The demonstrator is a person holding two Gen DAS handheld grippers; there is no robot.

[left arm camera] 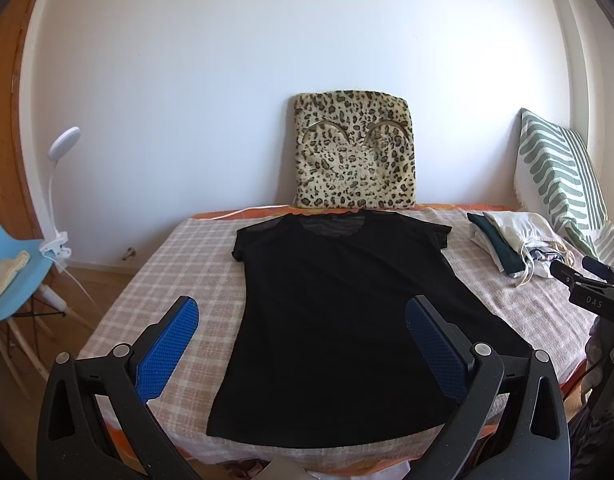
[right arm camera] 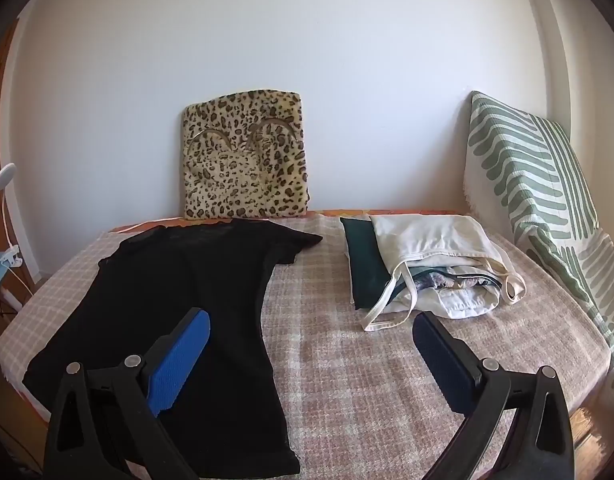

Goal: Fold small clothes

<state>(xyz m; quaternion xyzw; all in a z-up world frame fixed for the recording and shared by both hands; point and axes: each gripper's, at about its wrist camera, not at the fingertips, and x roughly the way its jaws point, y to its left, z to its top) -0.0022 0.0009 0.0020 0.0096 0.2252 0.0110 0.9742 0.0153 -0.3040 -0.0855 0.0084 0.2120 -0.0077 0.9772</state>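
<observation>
A black short-sleeved T-shirt (left arm camera: 339, 312) (right arm camera: 179, 304) lies spread flat on the checked bedcover (left arm camera: 179, 280) (right arm camera: 367, 380), its neck toward the wall and its hem toward me. My left gripper (left arm camera: 303, 316) hovers open above the shirt's lower half, blue pads wide apart, nothing between them. My right gripper (right arm camera: 311, 332) also stands open, above the shirt's right edge and the bare cover beside it. A pile of small clothes (left arm camera: 515, 240) (right arm camera: 423, 264), dark green and white pieces with straps, sits to the right of the shirt.
A leopard-print cushion (left arm camera: 353, 152) (right arm camera: 245, 156) leans on the wall behind the shirt. A green-and-white striped pillow (left arm camera: 563, 176) (right arm camera: 539, 184) stands at the right. A blue chair (left arm camera: 11, 276) with a clip-on lamp (left arm camera: 59, 200) is left of the bed.
</observation>
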